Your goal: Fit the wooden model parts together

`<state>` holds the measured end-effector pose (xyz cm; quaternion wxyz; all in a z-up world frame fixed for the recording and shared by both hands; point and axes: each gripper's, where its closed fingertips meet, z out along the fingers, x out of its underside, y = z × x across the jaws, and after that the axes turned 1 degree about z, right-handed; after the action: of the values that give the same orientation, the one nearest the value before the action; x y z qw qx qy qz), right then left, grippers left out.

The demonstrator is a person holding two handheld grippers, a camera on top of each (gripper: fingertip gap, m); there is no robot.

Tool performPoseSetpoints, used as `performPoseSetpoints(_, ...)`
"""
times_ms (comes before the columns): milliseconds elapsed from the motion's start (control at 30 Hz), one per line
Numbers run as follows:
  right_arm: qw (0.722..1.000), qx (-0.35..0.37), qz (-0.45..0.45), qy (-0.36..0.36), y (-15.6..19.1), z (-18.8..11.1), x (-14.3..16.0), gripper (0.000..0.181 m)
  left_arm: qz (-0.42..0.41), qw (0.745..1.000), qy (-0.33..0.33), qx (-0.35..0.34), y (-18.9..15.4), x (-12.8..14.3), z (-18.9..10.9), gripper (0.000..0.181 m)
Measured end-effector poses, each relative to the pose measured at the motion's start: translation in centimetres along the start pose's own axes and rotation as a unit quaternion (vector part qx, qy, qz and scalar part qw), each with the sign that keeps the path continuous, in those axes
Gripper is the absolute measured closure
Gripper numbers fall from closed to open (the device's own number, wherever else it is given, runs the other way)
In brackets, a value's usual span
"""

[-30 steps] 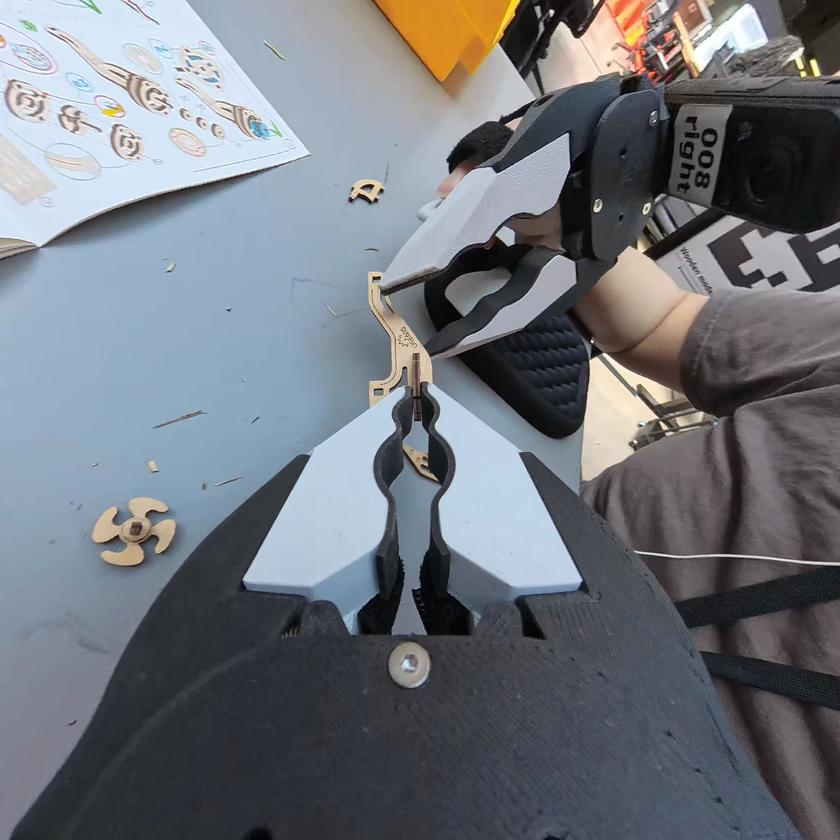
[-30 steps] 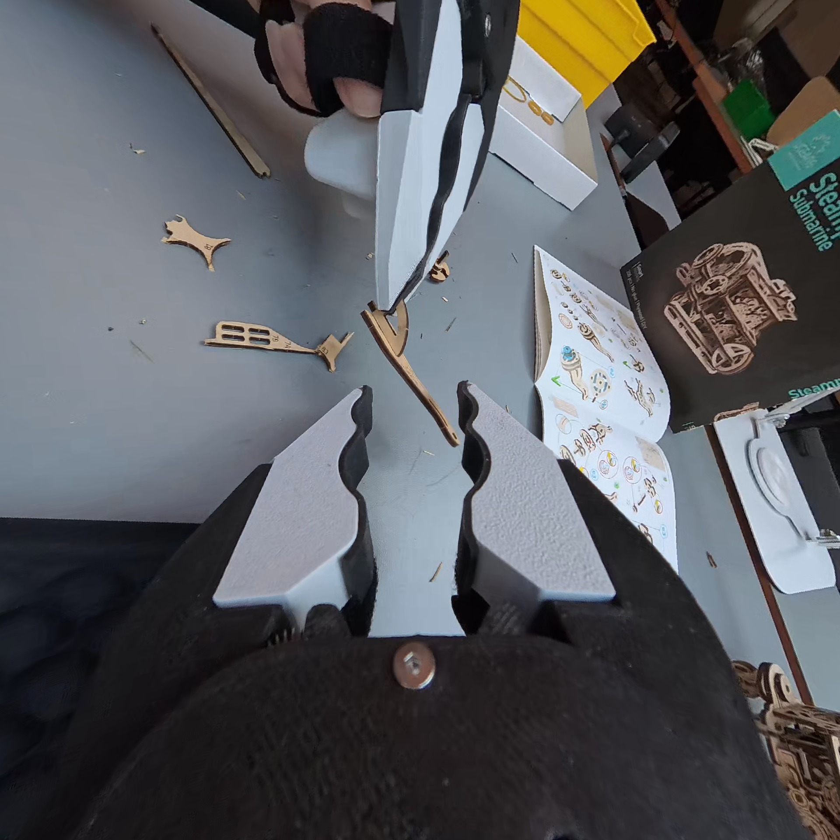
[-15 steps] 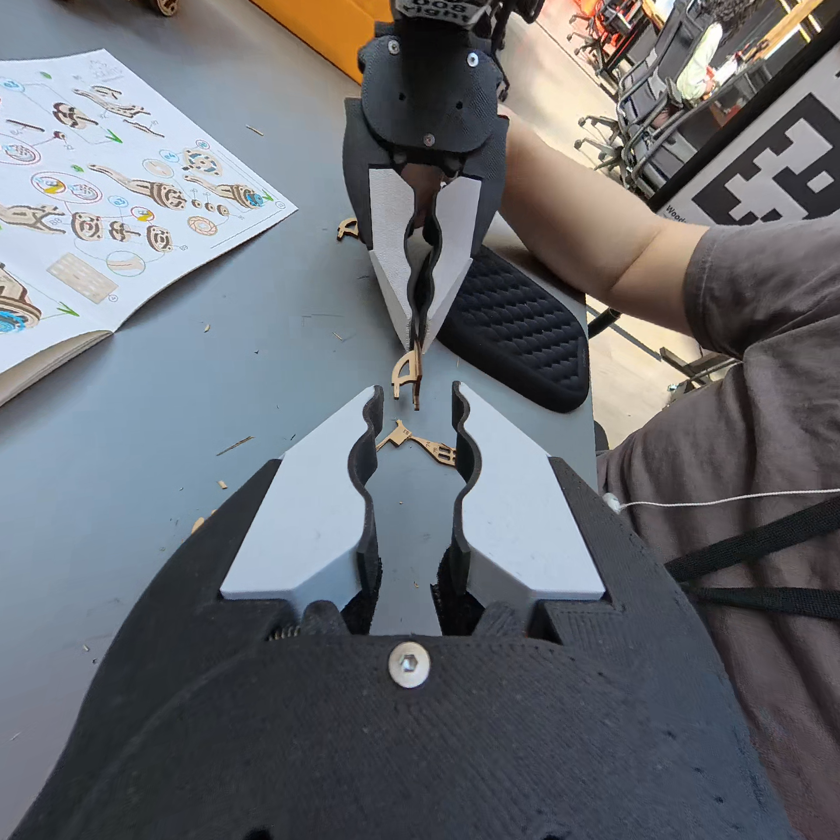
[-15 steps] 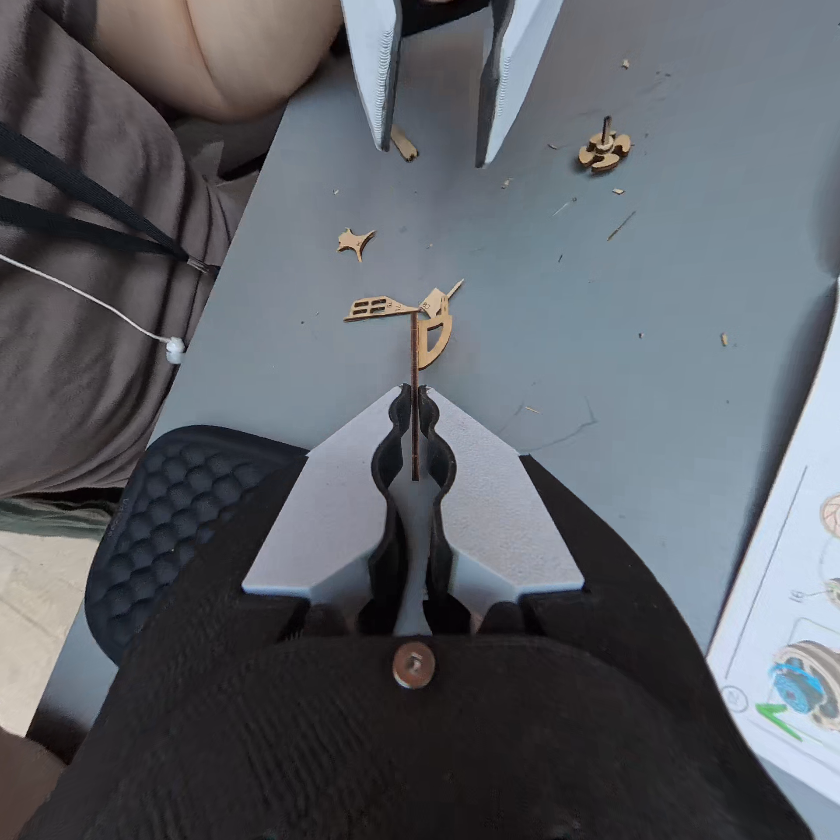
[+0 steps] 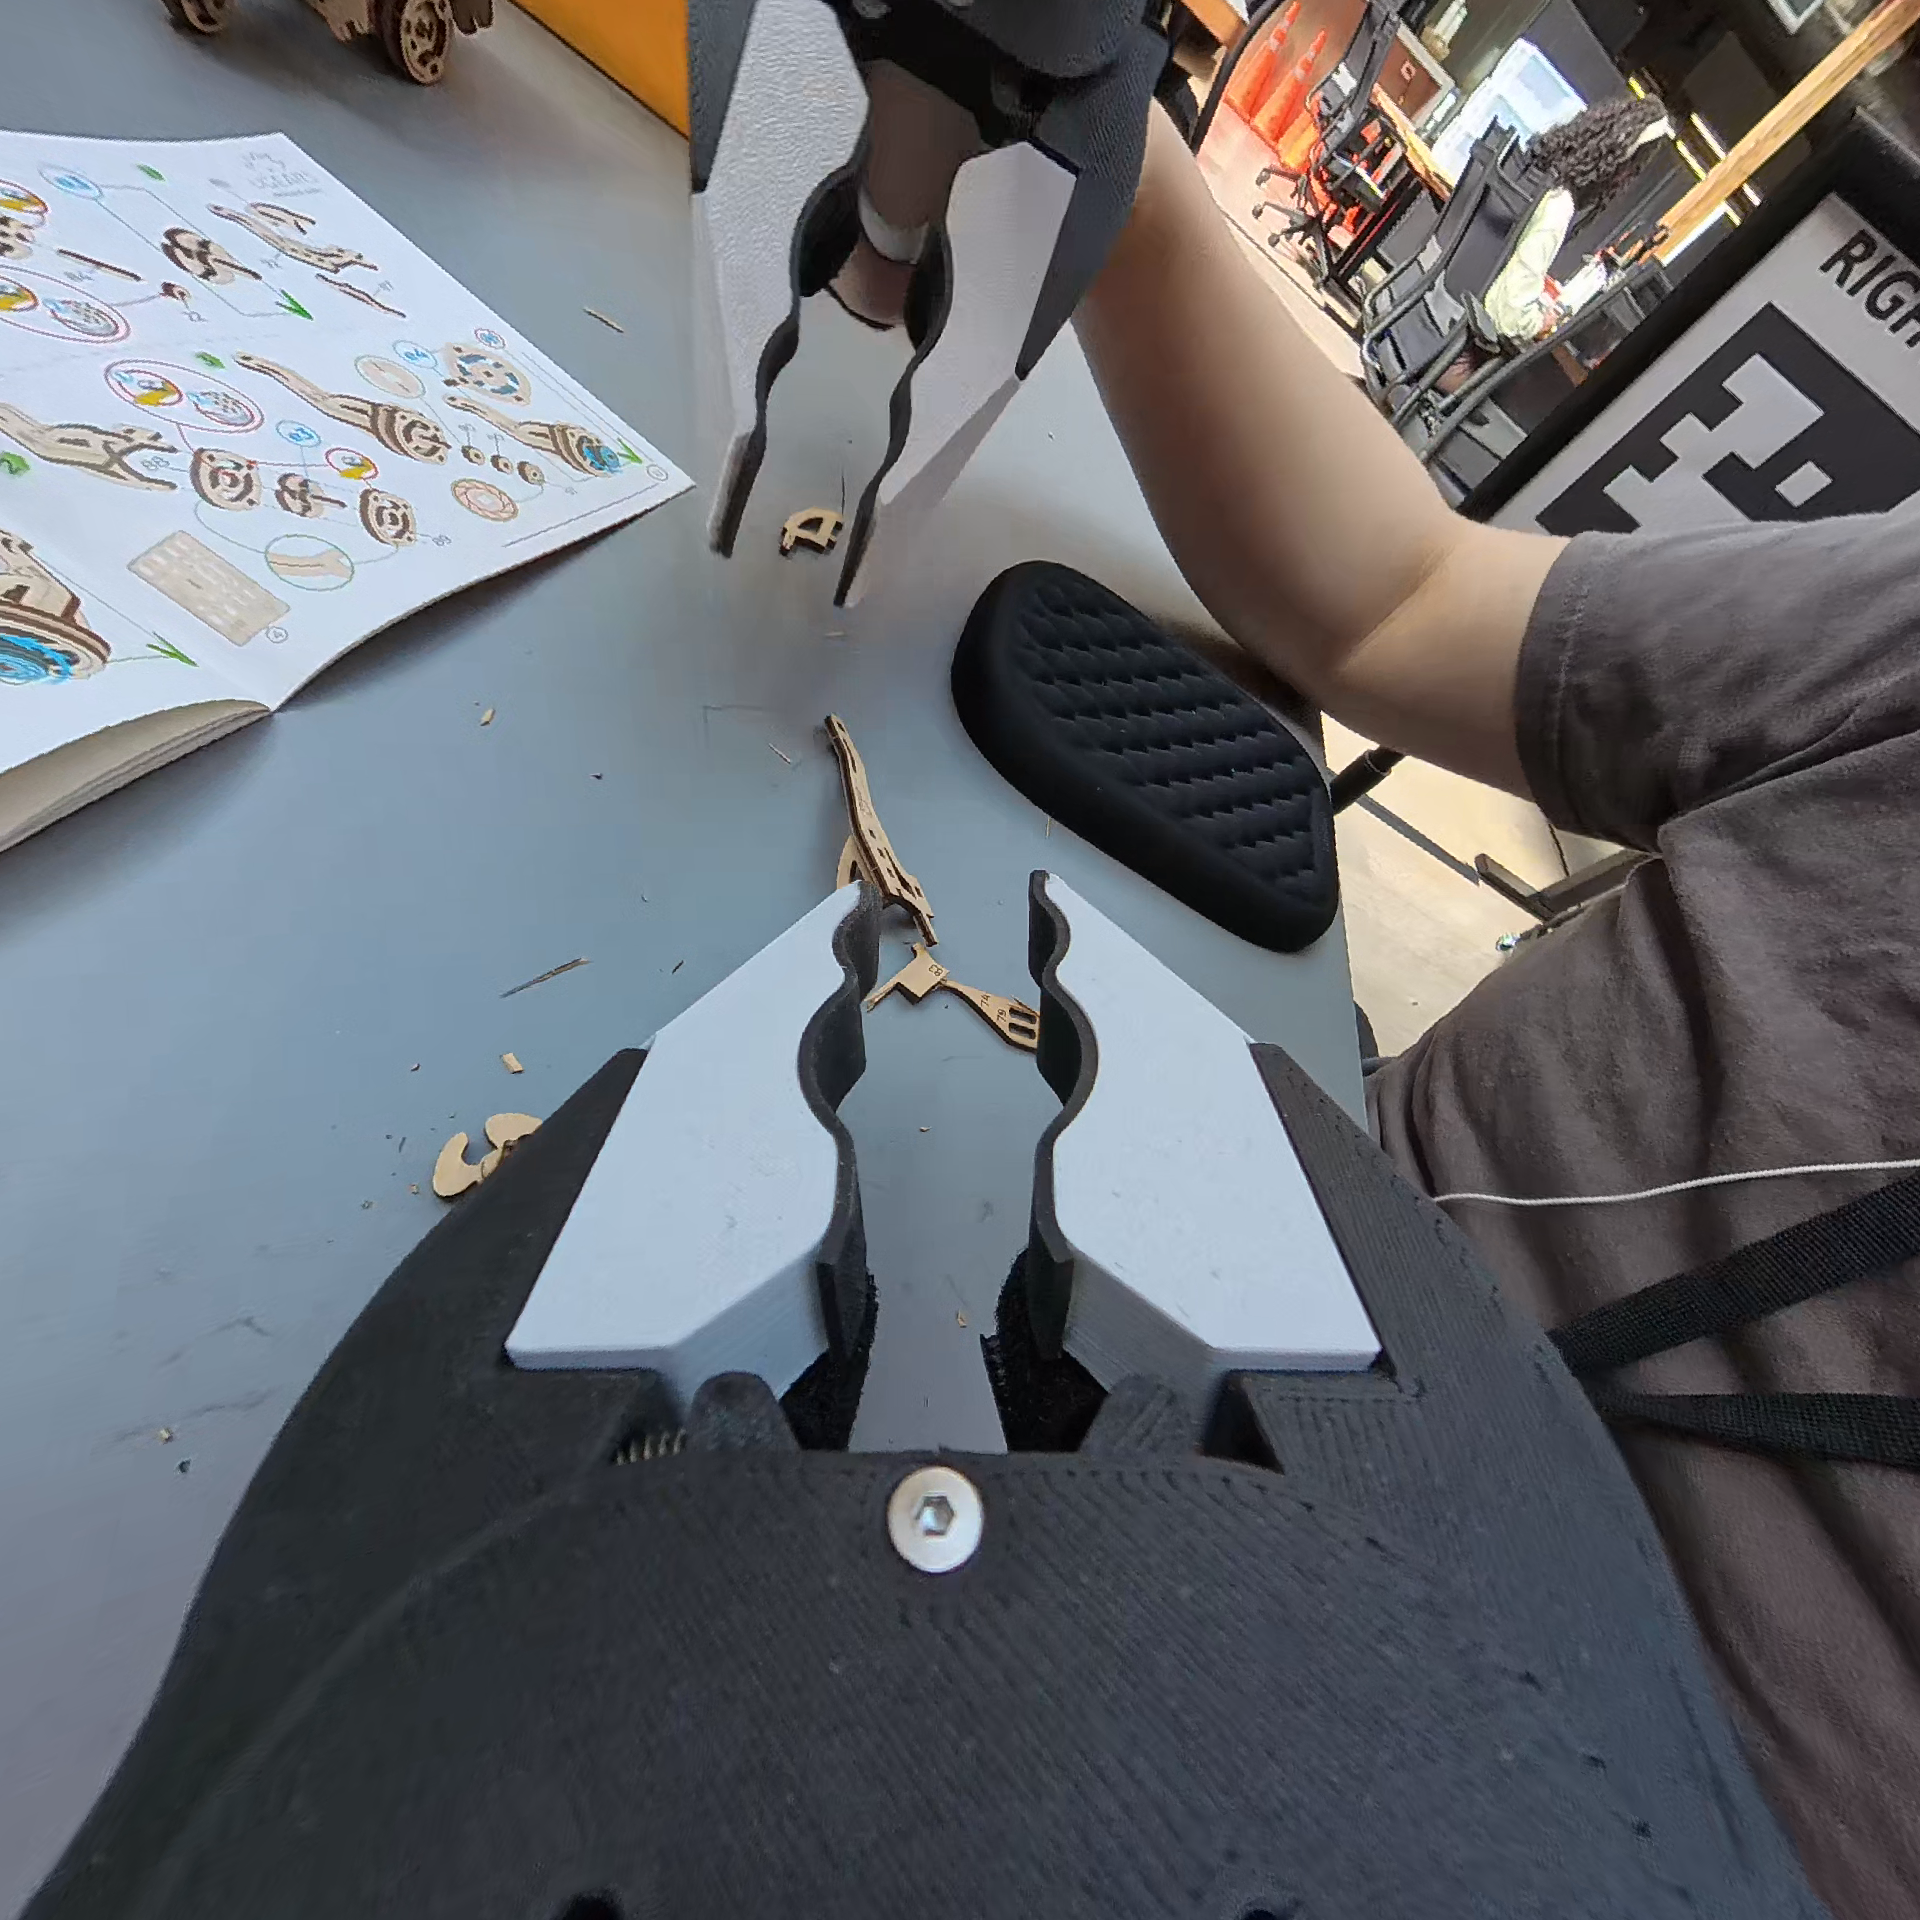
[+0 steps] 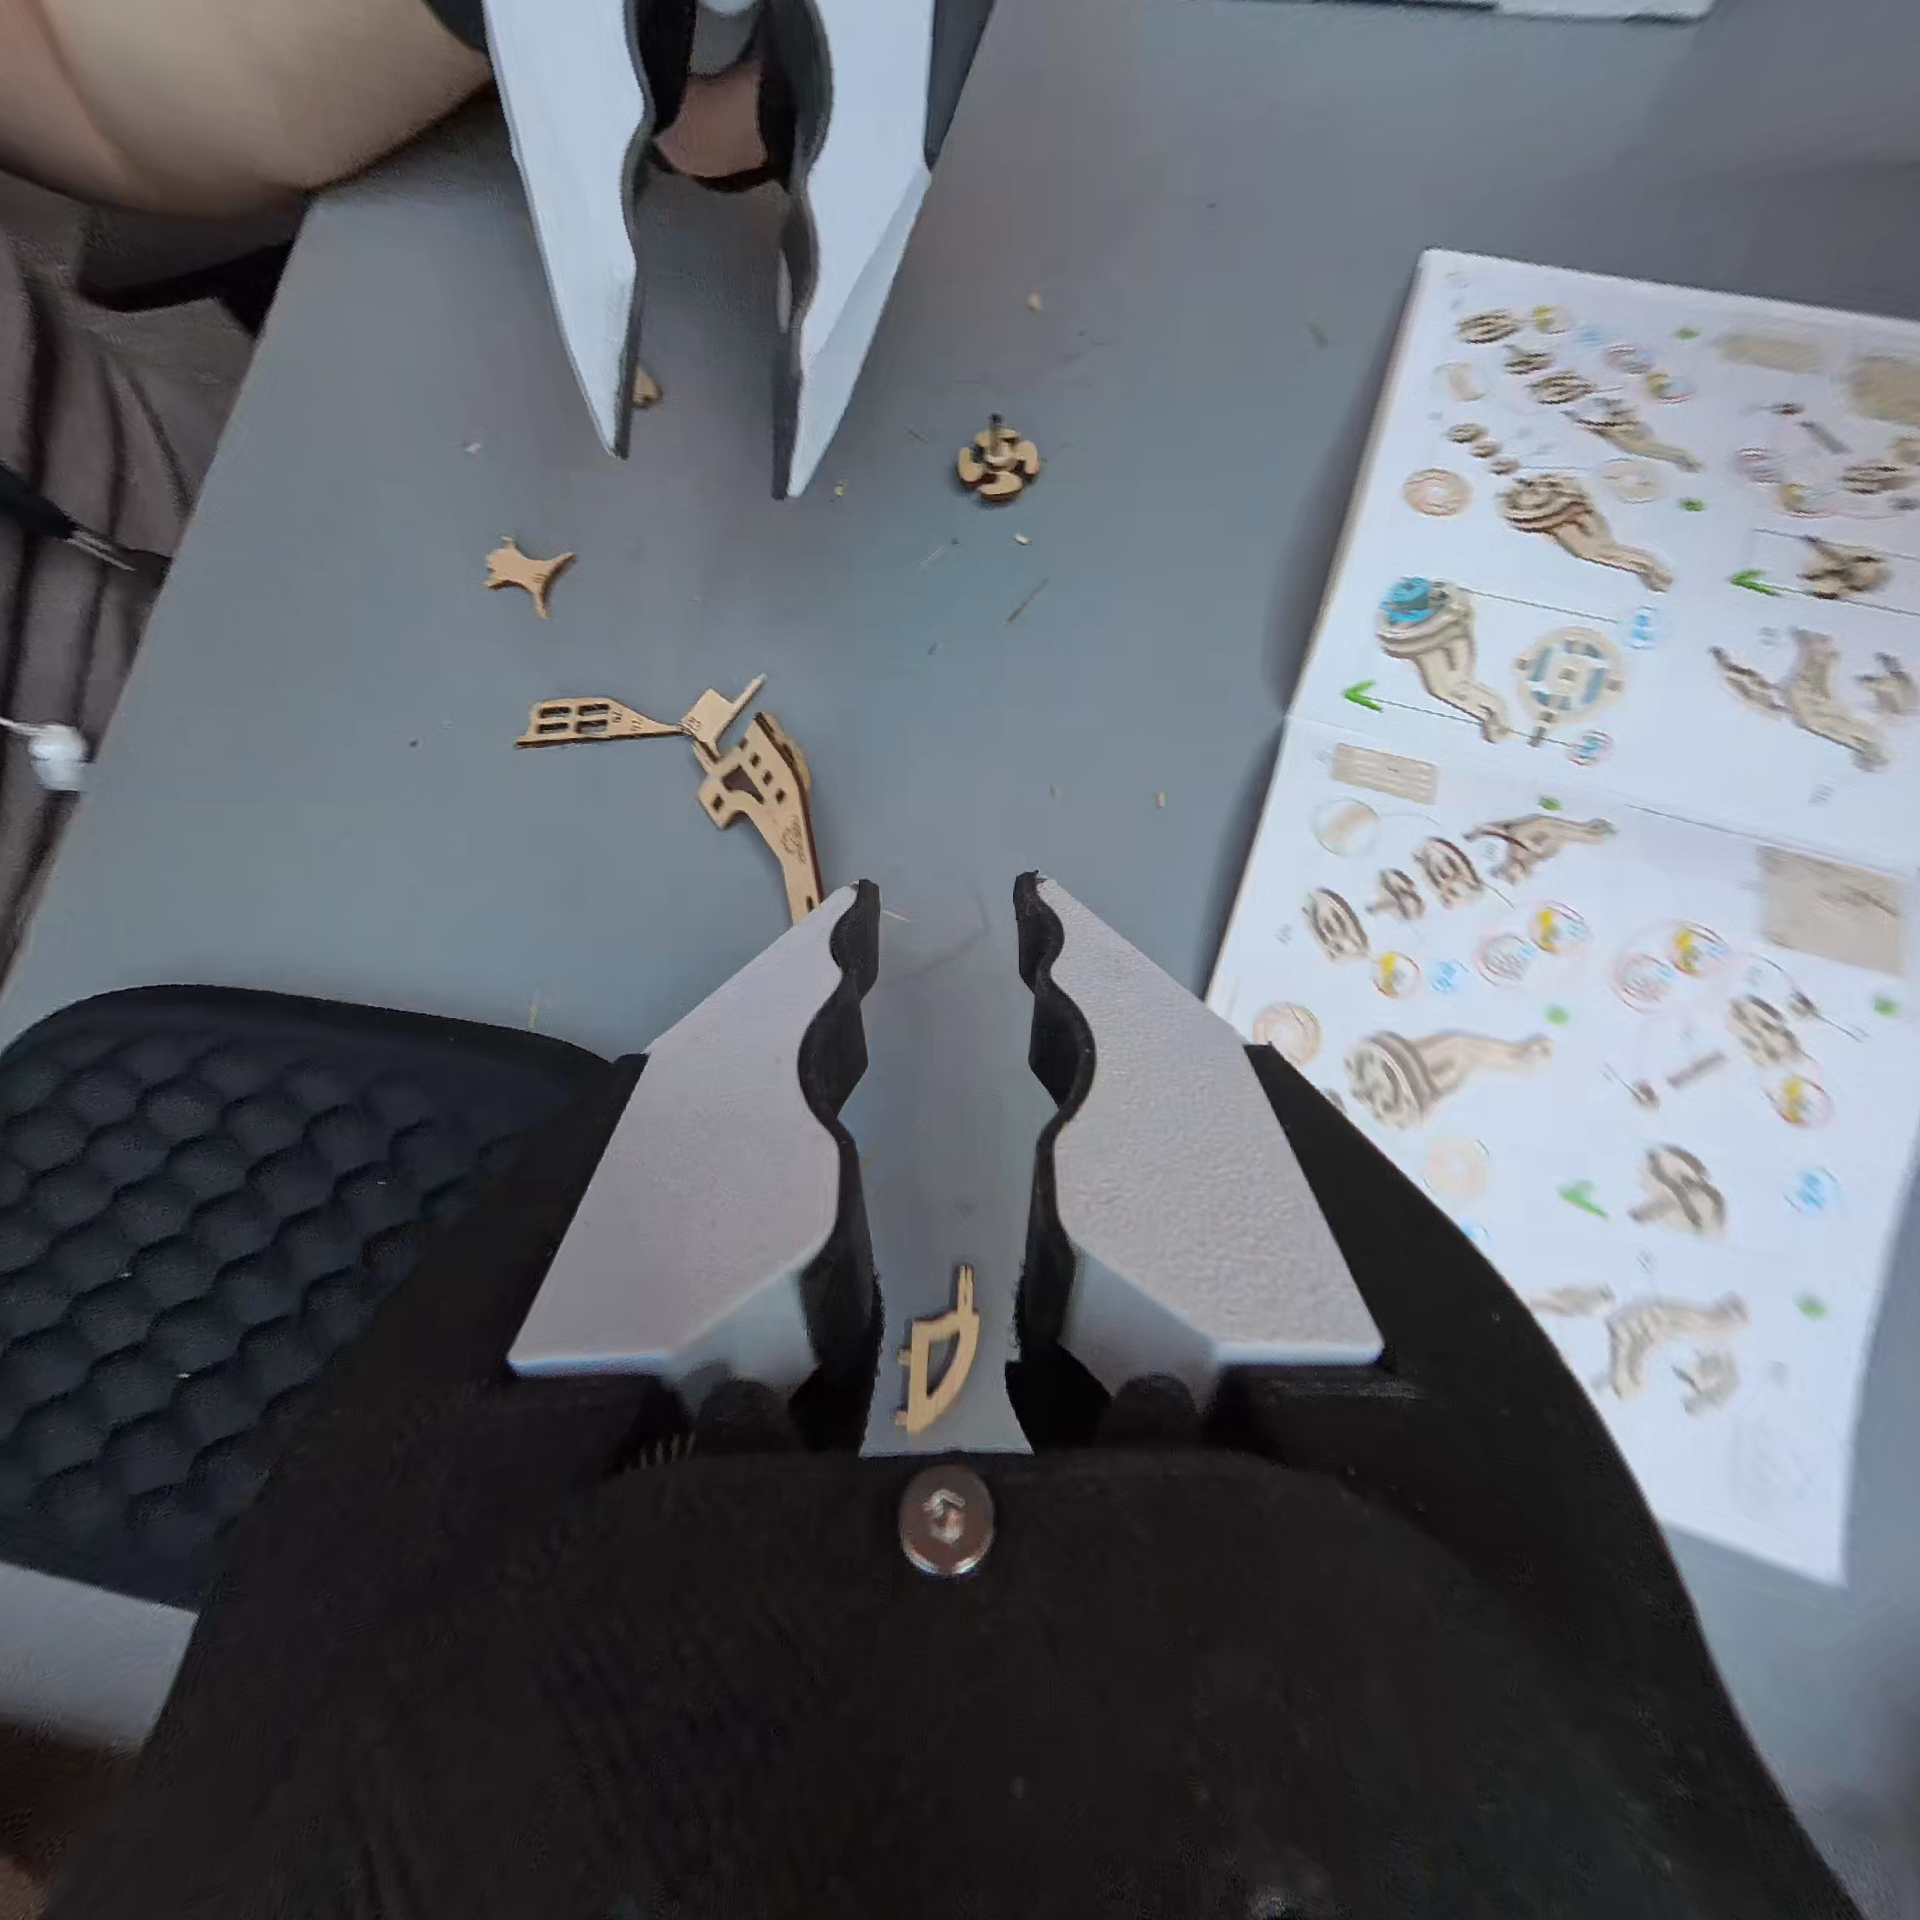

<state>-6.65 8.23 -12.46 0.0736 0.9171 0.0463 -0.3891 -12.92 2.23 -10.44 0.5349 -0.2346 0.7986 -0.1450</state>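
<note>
A long curved wooden part point(image 5: 871, 821) lies flat on the grey table point(image 5: 312, 1039), just beyond my left gripper point(image 5: 951, 891), which is open and empty. It also shows in the right wrist view point(image 6: 777, 831), left of my right gripper point(image 6: 945, 891), also open and empty. A flat part with a grid end point(image 5: 966, 1000) lies between the left fingers and touches the long part's end point(image 6: 597, 722). A small D-shaped piece point(image 6: 940, 1351) lies on the table under the right gripper point(image 5: 790, 561). The two grippers face each other, left one point(image 6: 707, 468) at the far side.
An open instruction booklet point(image 6: 1610, 831) lies on the table point(image 5: 260, 416). A black wrist pad point(image 5: 1143, 748) sits at the table edge by the person's arm. A propeller piece point(image 6: 997, 468), a small star-shaped piece point(image 6: 525, 571) and wood chips lie around. A yellow bin point(image 5: 623, 62) stands at the back. The left gripper's tips are roughly 10 centimetres from the right gripper's. It is some 10 centimetres from my right tips to the small D-shaped piece point(image 6: 940, 1351). Look for it in the left wrist view point(image 5: 809, 532) too.
The left gripper passed the long part to the right gripper and opened. The right gripper has now opened too, and the long part lies on the table. Both grippers drew apart.
</note>
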Motion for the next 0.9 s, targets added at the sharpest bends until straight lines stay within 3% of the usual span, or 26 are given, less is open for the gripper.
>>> performPoseSetpoints(100, 0.988, 0.151, -0.024, 0.002, -1.5, -3.5, 3.4, 0.154, 0.004, 1.000, -0.016, -0.018, 0.2, -0.6, -0.5, 0.155)
performPoseSetpoints(167, 0.980, 0.200, -0.005, 0.005, -1.7, -4.9, 5.8, 0.153, 0.013, 0.999, -0.027, -0.027, 0.1, -1.1, -0.7, 0.155)
performPoseSetpoints(267, 0.978, 0.204, 0.035, -0.042, -0.3, -5.1, 6.9, 0.151, 0.028, 0.997, -0.053, -0.048, 0.2, -1.9, -1.2, 0.156)
performPoseSetpoints(400, 0.976, 0.213, 0.029, 0.013, 0.3, -4.6, 9.1, 0.149, 0.034, 0.995, -0.068, -0.065, 0.7, -2.3, -1.6, 0.157)
performPoseSetpoints(533, 0.977, 0.206, 0.057, 0.019, -0.1, -4.3, 9.8, 0.149, 0.038, 0.995, -0.063, -0.072, 0.8, -2.1, -1.2, 0.157)
performPoseSetpoints(733, 0.979, 0.168, 0.112, -0.002, 0.1, -3.9, 9.8, 0.167, 0.053, 0.994, -0.040, -0.085, 0.9, -1.5, -0.3, 0.158)
performPoseSetpoints(833, 0.980, 0.186, 0.074, 0.001, 0.1, -4.1, 9.2, 0.167, 0.050, 0.995, -0.047, -0.074, 0.5, -1.7, -0.1, 0.158)
performPoseSetpoints(900, 0.976, 0.212, 0.021, -0.037, 0.3, -4.5, 6.7, 0.167, 0.034, 0.995, -0.066, -0.062, 0.2, -2.2, 0.1, 0.157)
